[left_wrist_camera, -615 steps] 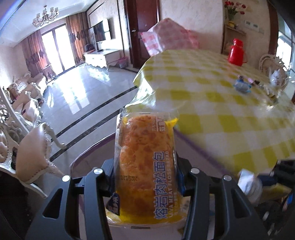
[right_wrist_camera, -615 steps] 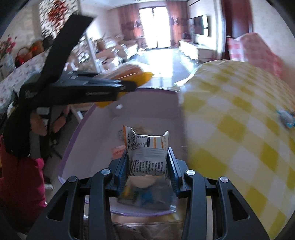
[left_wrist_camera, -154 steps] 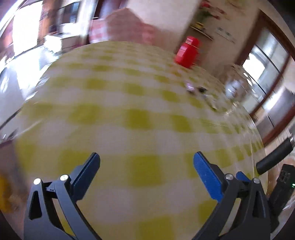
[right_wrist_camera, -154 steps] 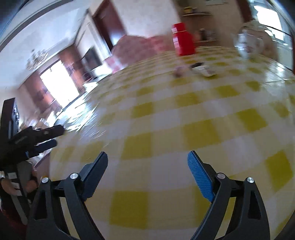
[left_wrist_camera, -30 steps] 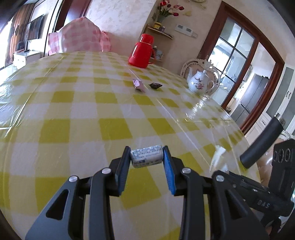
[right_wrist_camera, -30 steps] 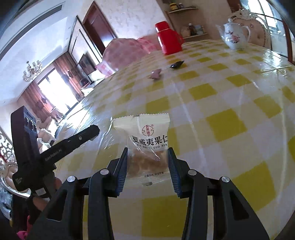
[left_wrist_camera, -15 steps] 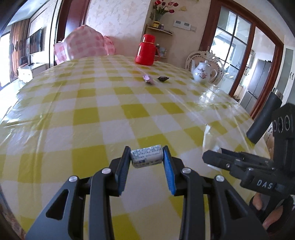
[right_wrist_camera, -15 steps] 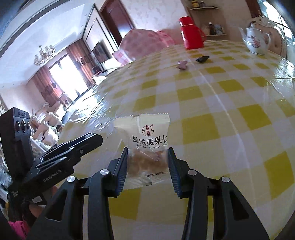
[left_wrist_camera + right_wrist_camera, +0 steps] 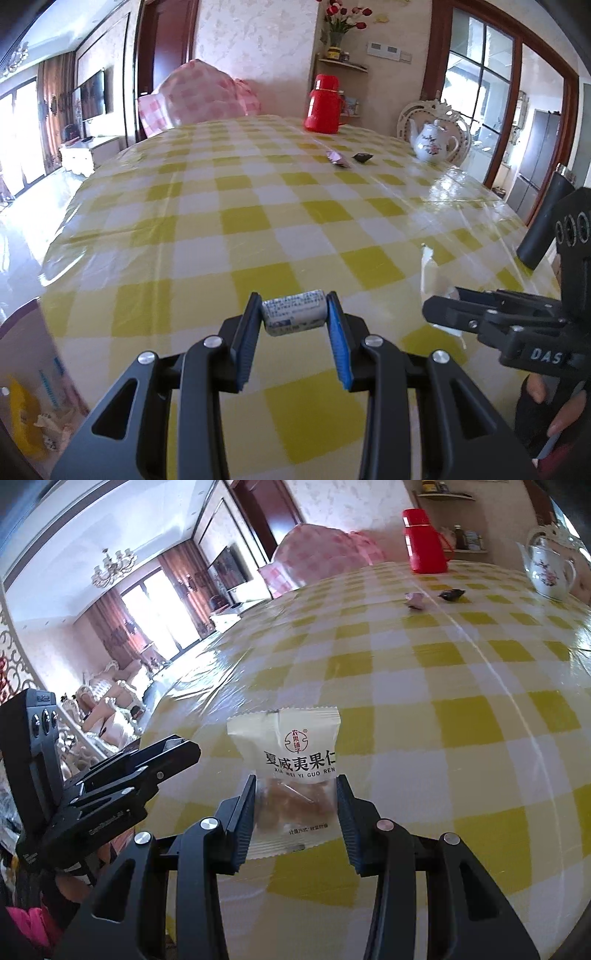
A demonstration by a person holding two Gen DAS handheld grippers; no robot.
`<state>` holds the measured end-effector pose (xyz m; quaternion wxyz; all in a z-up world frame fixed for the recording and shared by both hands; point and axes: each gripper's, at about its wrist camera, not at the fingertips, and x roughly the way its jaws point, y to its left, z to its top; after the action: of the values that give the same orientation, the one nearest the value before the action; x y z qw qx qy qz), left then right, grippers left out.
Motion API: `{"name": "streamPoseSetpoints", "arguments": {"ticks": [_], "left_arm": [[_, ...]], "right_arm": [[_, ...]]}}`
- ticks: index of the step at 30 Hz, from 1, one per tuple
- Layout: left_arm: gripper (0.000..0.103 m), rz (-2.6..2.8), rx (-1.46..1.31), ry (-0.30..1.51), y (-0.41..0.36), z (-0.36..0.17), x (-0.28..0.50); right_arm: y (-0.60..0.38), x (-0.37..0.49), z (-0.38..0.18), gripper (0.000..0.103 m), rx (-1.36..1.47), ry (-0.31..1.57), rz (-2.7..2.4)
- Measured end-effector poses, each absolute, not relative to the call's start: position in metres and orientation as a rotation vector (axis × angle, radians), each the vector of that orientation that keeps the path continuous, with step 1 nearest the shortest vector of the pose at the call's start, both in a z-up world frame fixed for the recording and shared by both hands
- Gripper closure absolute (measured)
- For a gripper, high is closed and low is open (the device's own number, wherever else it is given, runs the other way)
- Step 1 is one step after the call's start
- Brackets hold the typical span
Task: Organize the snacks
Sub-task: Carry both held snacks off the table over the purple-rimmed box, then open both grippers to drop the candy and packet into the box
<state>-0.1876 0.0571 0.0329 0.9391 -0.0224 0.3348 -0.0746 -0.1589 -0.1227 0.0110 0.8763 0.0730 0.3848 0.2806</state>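
The left gripper (image 9: 294, 319) had its jaws clamped on a small wrapped candy (image 9: 293, 312), white with blue print, held crosswise between the blue pads above the worktop (image 9: 243, 221) with its yellow-and-white checked cloth. The right gripper (image 9: 295, 805) had its jaws clamped on the lower, clear part of a macadamia nut packet (image 9: 291, 760), whose white top with red logo and Chinese lettering stood upright above the pads. In the left wrist view the right gripper (image 9: 443, 314) showed at the right edge with the packet seen edge-on; in the right wrist view the left gripper (image 9: 173, 753) showed at the left edge. Far across the worktop lay a purple wrapped sweet (image 9: 338, 158) and, just beside it, a dark wrapped sweet (image 9: 362, 157), with a red thermos (image 9: 323, 105) behind them and a white floral teapot (image 9: 432, 144) to the right. A box (image 9: 33, 384) with a purple rim, holding snack packs, sat at the lower left corner of the left wrist view, beside the worktop's edge
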Motion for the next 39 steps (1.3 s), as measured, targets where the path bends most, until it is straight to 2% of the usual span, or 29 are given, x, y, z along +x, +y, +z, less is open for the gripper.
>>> {"name": "streamPoseSetpoints", "arguments": {"ticks": [24,39], "left_arm": [[0.067,0.286,0.018,0.736,0.215,0.032,-0.248],[0.067,0.396,0.016,0.785,0.268,0.030,-0.255]], "right_arm": [[0.050,-0.244,0.012,0.061,-0.208,0.810,0.955],[0.129,-0.289,0.009,0.061,-0.402,0.772,1.116]]}}
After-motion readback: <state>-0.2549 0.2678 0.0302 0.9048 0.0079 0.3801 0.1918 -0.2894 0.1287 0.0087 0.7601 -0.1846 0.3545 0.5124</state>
